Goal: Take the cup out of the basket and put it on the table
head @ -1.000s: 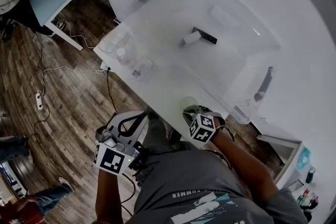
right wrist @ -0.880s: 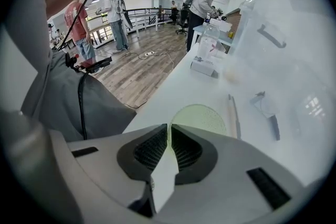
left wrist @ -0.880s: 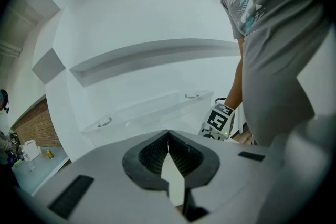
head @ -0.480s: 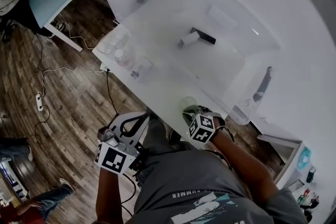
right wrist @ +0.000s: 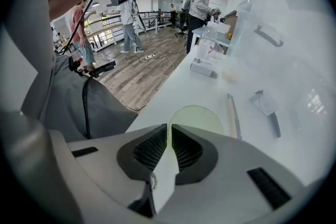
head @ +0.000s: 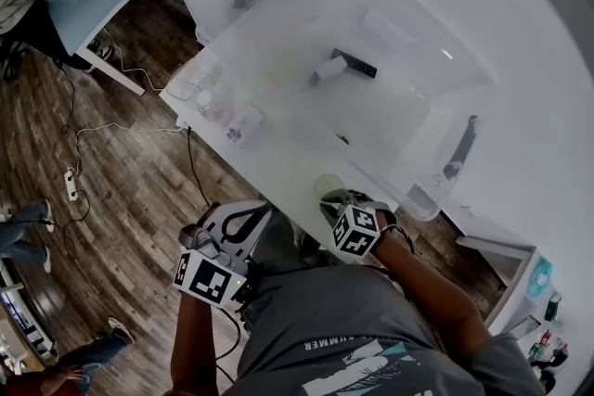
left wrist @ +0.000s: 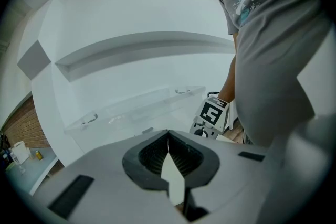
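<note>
Jaws of the right gripper [right wrist: 169, 127] had just been easing apart, the rim of the cup [right wrist: 197, 115] apparently in their thin slit. It stood on the table [right wrist: 173, 86] at its near edge, outside the basket [right wrist: 283, 60], so release seemed underway. The left gripper [left wrist: 168, 136] was closed, empty.

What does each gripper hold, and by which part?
The left gripper is shut, empty. The right gripper has the cup's rim between jaws that have just been opening; whether they press it cannot be told.
</note>
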Demonstrator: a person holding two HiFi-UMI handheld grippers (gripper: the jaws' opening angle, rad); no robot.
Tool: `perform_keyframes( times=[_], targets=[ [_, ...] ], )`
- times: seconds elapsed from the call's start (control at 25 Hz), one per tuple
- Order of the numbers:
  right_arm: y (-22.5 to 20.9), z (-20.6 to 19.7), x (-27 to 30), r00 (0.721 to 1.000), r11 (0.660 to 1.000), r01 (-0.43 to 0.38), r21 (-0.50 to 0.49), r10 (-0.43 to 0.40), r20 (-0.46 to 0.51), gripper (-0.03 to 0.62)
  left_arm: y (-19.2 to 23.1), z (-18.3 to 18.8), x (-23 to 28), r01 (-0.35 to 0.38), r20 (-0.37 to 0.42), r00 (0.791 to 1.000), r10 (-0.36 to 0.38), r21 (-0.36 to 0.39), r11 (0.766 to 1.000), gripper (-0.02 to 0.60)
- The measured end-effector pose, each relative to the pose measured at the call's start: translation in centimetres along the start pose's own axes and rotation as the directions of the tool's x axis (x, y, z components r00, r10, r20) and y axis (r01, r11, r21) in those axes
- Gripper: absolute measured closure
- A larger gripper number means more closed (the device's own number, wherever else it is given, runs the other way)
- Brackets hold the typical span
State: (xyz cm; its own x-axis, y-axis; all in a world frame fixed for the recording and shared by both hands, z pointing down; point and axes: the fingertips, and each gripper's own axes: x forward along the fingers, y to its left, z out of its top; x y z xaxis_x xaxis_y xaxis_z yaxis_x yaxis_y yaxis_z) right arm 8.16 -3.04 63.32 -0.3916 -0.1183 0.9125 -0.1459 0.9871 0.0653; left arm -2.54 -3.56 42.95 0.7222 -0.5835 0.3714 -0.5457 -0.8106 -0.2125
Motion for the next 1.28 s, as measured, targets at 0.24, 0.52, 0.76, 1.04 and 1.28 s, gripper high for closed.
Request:
perform_keyframes(
  times=[0.24, 0.52, 0.76, 1.04, 1.28],
  targets=[
    [0.2, 0.0, -0.4, 1.000, 1.000, -0.003, 0.003, 0.003, 0.017, 0.557, -1.1, -0.2, 1.2, 0.046, -0.011, 0.999, -0.046, -0.010, 0.999, 0.572],
    [-0.1, -0.3, -0.8, 0.999, 1.000, 0.001, 0.030, -0.002, 0.037, 0.554, -2.0, -0.2, 3.0, 0.104, -0.029, 0.994, -0.104, 0.017, 0.994, 0.572],
    [-0.4, -0.3, -0.8, 0.999, 0.999, 0.000, 0.045, -0.002, 0.042, 0.554, -2.7, -0.5, 3.8, 0.145, -0.038, 0.989, -0.145, 0.012, 0.989, 0.572],
    [-0.5, -0.2, -0.6, 0.999, 0.998, -0.007, 0.065, 0.004, 0.047, 0.554, -2.5, -1.0, 4.5, 0.171, -0.051, 0.984, -0.170, 0.006, 0.985, 0.572],
    [-0.6, 0.0, 0.1, 0.999, 0.997, -0.016, 0.069, 0.013, 0.046, 0.554, -2.5, -1.6, 4.8, 0.185, -0.059, 0.981, -0.185, -0.004, 0.983, 0.572]
  ],
)
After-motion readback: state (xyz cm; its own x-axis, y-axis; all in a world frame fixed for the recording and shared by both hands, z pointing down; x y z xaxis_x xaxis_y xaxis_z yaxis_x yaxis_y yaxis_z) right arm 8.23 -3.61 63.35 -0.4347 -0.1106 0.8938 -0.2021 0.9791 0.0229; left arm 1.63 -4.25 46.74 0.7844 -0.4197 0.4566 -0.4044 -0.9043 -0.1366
